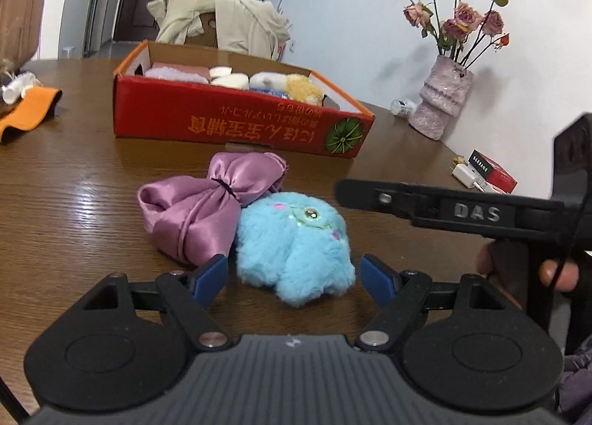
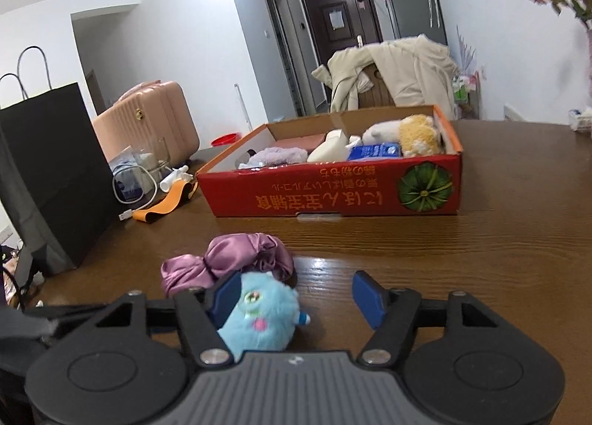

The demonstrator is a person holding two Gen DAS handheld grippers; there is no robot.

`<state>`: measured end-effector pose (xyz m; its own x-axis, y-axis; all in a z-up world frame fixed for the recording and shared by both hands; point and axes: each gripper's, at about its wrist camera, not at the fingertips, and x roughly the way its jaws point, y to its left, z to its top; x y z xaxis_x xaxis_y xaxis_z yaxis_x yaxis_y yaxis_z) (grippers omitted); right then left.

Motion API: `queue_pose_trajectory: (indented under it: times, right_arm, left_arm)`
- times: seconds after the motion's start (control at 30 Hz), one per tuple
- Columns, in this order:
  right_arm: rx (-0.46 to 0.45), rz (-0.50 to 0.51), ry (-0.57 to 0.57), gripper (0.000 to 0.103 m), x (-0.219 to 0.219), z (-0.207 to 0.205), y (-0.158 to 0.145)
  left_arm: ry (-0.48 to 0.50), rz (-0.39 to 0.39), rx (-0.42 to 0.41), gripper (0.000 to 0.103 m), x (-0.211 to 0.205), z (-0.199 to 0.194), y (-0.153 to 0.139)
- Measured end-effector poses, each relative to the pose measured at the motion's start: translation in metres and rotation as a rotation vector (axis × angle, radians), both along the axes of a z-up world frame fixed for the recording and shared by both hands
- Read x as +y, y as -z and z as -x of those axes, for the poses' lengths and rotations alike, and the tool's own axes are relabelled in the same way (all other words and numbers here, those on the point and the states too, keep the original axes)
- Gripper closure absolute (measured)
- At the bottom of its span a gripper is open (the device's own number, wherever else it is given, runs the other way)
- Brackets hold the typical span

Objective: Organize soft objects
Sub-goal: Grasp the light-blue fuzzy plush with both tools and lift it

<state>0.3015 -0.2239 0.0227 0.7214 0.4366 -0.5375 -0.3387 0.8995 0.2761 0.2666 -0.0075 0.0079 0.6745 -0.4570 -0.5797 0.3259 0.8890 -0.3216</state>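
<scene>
Just beside the pouch (image 1: pixel 199 208), blue plush (image 1: pixel 292 240) sits between wide-apart left gripper (image 1: pixel 292 278) pads.

Dark wood tabletop (image 1: pixel 74 180) with soft things and clutter

On it lie a blue plush toy (image 1: pixel 292 240) touching a purple satin pouch (image 1: pixel 207 206), a red cardboard box (image 1: pixel 236 117), a pink vase (image 1: pixel 442 99), an orange strap (image 1: pixel 29 110) and a black paper bag (image 2: pixel 51 173).

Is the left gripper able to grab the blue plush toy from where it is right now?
Probably yes: the left gripper is open, the blue plush toy sits between its fingertips, nothing blocking.
</scene>
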Motion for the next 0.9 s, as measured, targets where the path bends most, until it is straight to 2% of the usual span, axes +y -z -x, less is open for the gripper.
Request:
queue_pose_trajectory:
  times: [0.1, 0.13, 0.27, 0.3, 0.43, 0.53, 0.6, 0.7, 0.8, 0.9]
  right_arm:
    - [0.023, -0.005, -0.038, 0.042, 0.009, -0.015, 0.007]
    - [0.035, -0.012, -0.054, 0.045, 0.011, -0.019, 0.01]
    - [0.091, -0.053, -0.102, 0.065, 0.012, -0.024, 0.022]
    - [0.099, -0.073, -0.11, 0.067, 0.008, -0.022, 0.022]
    - [0.113, -0.086, -0.052, 0.067, -0.016, -0.002, 0.022]
    - [0.133, -0.124, 0.002, 0.067, -0.034, 0.009, 0.024]
    - [0.122, -0.113, 0.037, 0.068, -0.039, 0.016, 0.023]
    - [0.069, -0.063, 0.081, 0.066, -0.045, 0.022, 0.014]
    - [0.052, -0.078, 0.097, 0.066, -0.056, 0.018, 0.01]
    - [0.06, -0.076, 0.105, 0.066, -0.059, 0.011, 0.014]
  left_arm:
    - [0.001, 0.009, 0.02, 0.024, -0.001, -0.006, 0.005]
    - [0.004, 0.005, 0.023, 0.027, -0.002, -0.007, 0.006]
    - [0.034, 0.005, 0.023, 0.029, -0.01, -0.007, 0.008]
    - [0.046, 0.008, 0.019, 0.029, -0.013, -0.007, 0.008]
    - [0.113, 0.012, 0.015, 0.031, -0.028, -0.008, 0.009]
    - [0.11, -0.002, 0.015, 0.03, -0.033, -0.012, 0.01]
    - [0.06, -0.002, 0.024, 0.028, -0.029, -0.016, 0.011]
    - [-0.057, -0.048, 0.011, 0.028, -0.018, -0.017, 0.009]
    - [-0.058, 0.038, 0.033, 0.028, -0.007, -0.018, 0.004]
    - [-0.03, 0.065, 0.031, 0.028, -0.015, -0.018, 0.0]
